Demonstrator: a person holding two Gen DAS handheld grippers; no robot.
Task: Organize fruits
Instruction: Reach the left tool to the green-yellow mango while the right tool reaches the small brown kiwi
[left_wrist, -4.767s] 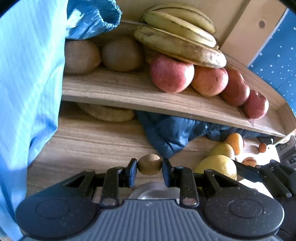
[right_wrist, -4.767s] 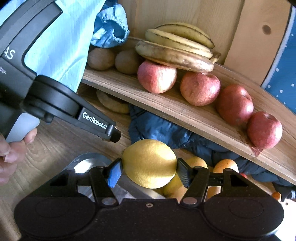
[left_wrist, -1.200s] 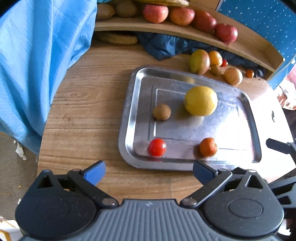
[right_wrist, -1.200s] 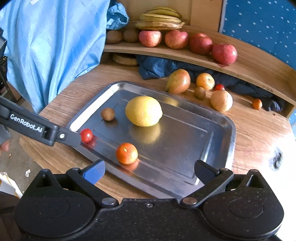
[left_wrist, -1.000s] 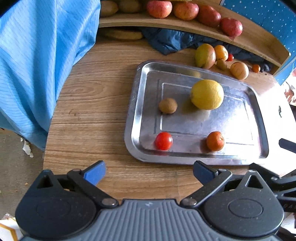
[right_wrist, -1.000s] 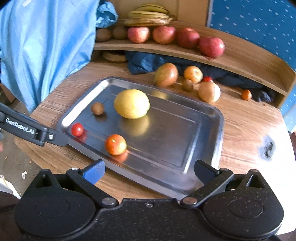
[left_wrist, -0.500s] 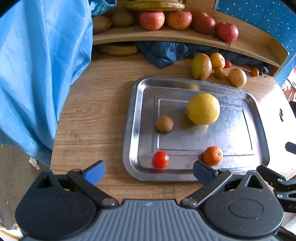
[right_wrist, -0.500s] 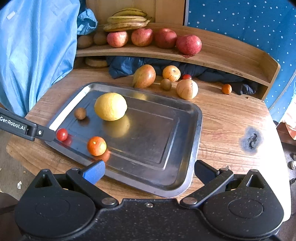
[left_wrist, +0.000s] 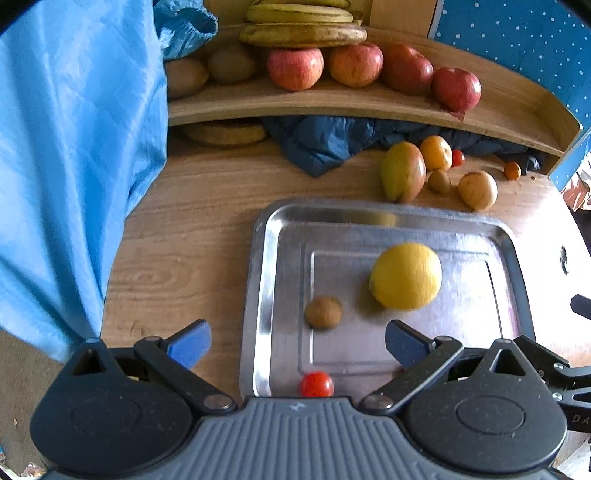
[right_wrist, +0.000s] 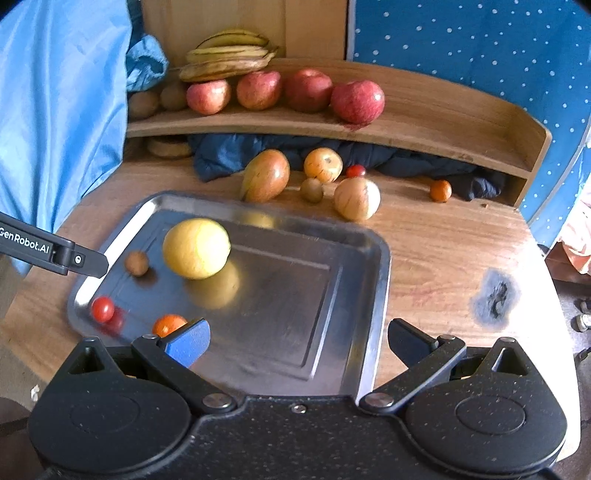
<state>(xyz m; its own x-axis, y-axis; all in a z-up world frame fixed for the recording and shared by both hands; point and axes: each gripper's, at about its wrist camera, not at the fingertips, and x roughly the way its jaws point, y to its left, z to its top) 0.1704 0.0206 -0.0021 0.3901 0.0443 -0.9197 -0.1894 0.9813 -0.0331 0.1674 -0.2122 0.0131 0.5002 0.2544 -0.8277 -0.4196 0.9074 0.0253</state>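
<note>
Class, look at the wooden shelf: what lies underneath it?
Under the wooden shelf lie a crumpled dark blue cloth and a flat tan object at the left. Anything behind the cloth is hidden.

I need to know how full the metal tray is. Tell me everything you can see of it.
The tray is a shiny, rectangular metal one with rounded corners, a raised rim and a stepped flat floor. It lies flat on the wooden table. Four fruits sit toward one end: a large lemon, a small brown fruit, a cherry tomato and a small orange. The other end is bare. Neither open gripper touches it.
</note>
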